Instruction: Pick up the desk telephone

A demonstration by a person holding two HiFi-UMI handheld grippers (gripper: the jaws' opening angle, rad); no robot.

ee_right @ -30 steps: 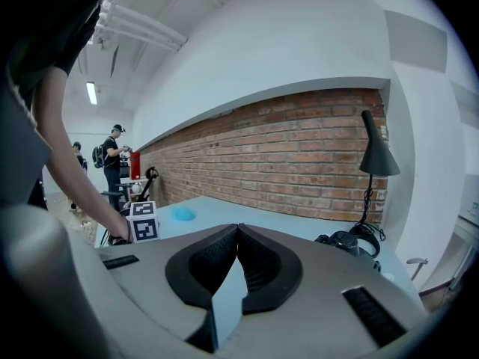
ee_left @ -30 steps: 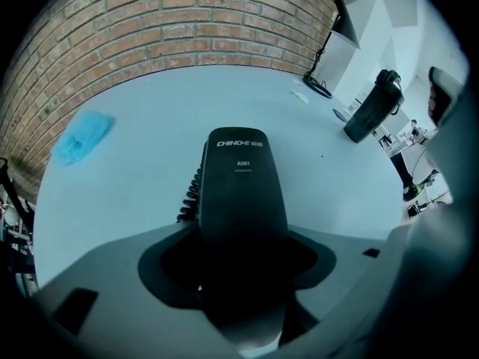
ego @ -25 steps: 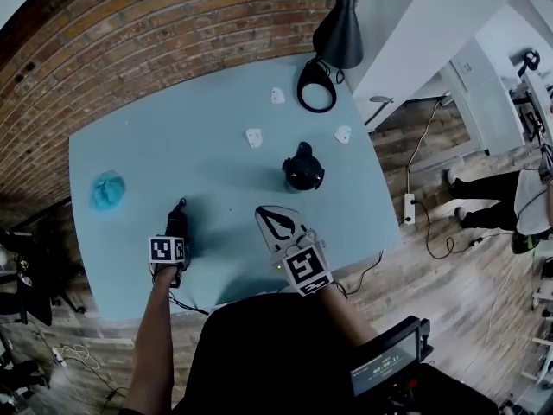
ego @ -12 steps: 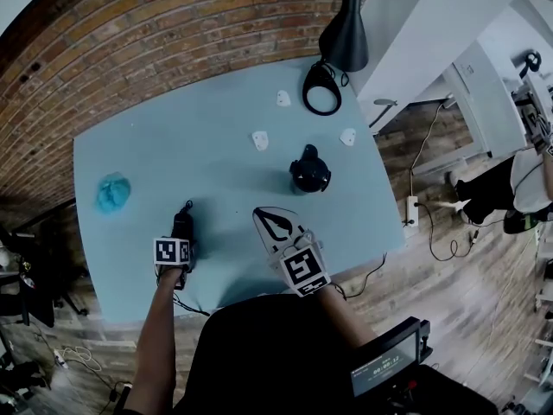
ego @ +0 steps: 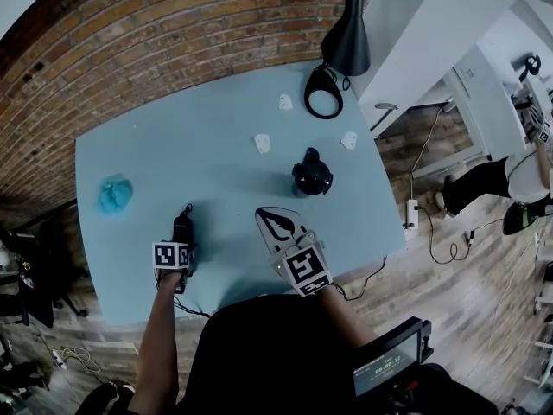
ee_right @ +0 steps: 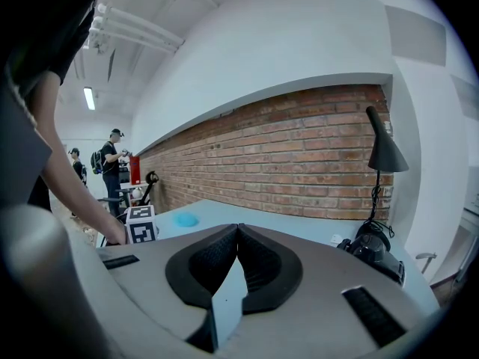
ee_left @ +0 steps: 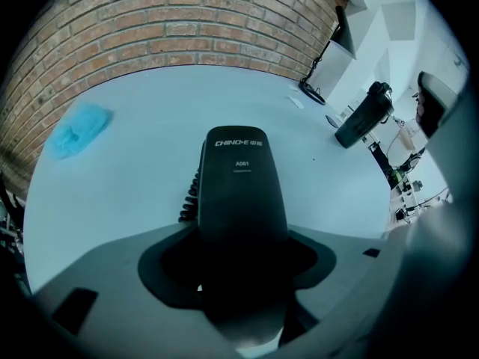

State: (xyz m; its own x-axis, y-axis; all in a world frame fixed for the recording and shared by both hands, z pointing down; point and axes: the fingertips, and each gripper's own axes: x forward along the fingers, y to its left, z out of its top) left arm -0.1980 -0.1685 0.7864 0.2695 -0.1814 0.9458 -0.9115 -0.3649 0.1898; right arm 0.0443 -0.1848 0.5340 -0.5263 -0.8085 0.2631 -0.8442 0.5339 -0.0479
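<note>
A black telephone handset (ee_left: 241, 193) with a coiled cord (ee_left: 187, 197) runs between the jaws of my left gripper (ee_left: 241, 254), which is shut on it and points steeply down. From the head view the handset (ego: 182, 223) sticks out ahead of the left gripper (ego: 180, 233) over the near left of the light blue table (ego: 173, 145). My right gripper (ego: 271, 220) hovers over the table's near middle. Its tips (ee_right: 238, 229) are together and hold nothing. A black device (ego: 310, 176) stands beyond it.
A blue cloth (ego: 111, 193) lies at the table's left. Three small white pieces (ego: 263, 143) and a black lamp base ring (ego: 321, 93) sit at the far side by the brick wall (ego: 155, 33). A person (ego: 510, 188) stands on the wooden floor at the right.
Both grippers keep their places and the left one still holds the handset. The person on the floor at the right has shifted.
</note>
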